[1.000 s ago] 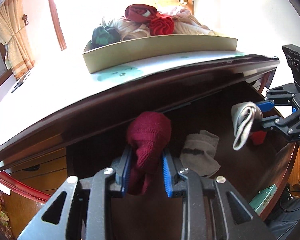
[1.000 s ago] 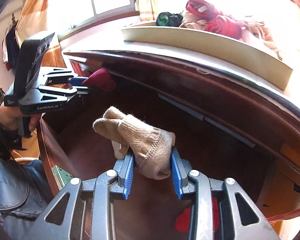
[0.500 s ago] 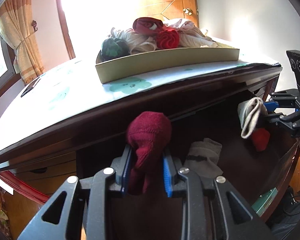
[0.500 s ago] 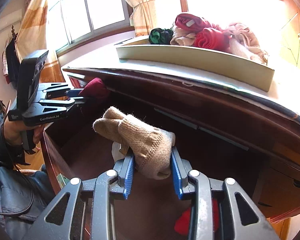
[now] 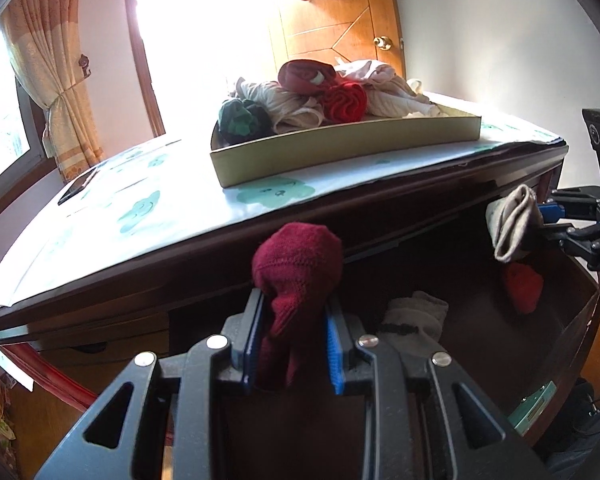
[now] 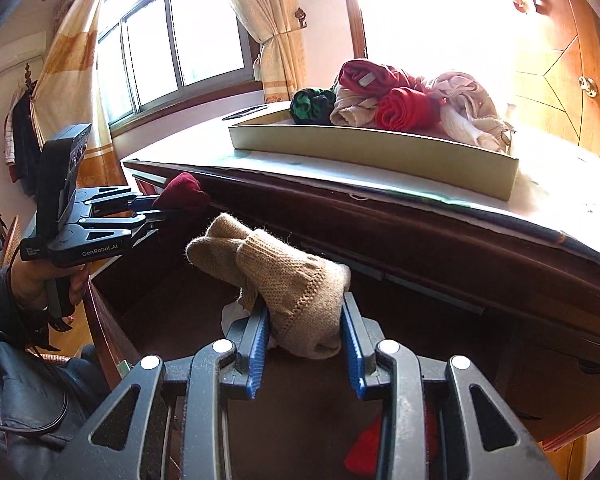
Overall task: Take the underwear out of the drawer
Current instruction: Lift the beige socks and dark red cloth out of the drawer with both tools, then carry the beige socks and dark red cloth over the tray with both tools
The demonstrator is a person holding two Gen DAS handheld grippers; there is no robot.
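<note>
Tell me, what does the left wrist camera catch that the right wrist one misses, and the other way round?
Only the left wrist view shows the pale grey folded garment lying on the dark drawer floor.

Only the right wrist view shows the big window and the person's hand on the left gripper's handle.

Both show the left gripper shut on the dark red knitted bundle, the right gripper shut on the beige knitted bundle, and the shallow cardboard tray piled with rolled garments.

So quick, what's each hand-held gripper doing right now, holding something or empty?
Left hand-held gripper: closed on a dark red knitted bundle.
Right hand-held gripper: closed on a beige knitted bundle.
</note>
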